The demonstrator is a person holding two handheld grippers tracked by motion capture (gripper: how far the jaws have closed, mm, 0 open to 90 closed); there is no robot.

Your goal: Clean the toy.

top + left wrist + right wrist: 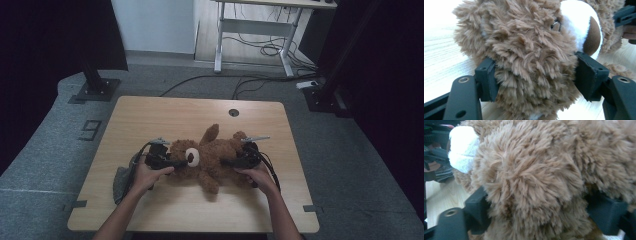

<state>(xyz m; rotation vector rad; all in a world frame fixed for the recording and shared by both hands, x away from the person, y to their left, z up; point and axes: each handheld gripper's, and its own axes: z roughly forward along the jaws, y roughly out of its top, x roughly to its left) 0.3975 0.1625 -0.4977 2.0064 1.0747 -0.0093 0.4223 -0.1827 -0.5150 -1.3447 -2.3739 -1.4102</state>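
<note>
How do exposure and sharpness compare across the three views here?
High view: dim, dark surroundings, teddy bear small but legible. Left gripper view: table blown out white, fur sharp. Right gripper view: soft close-up fur, white muzzle overexposed.

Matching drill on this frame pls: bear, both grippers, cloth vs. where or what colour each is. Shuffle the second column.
1. bear
2. left gripper
3. right gripper
4. cloth

A. jaws either side of the bear's head
B. grey, by the table's left edge
C. brown, lying mid-table
D. at the bear's body, on the side away from the head

Pairs: 1-C, 2-A, 3-D, 4-B
</note>
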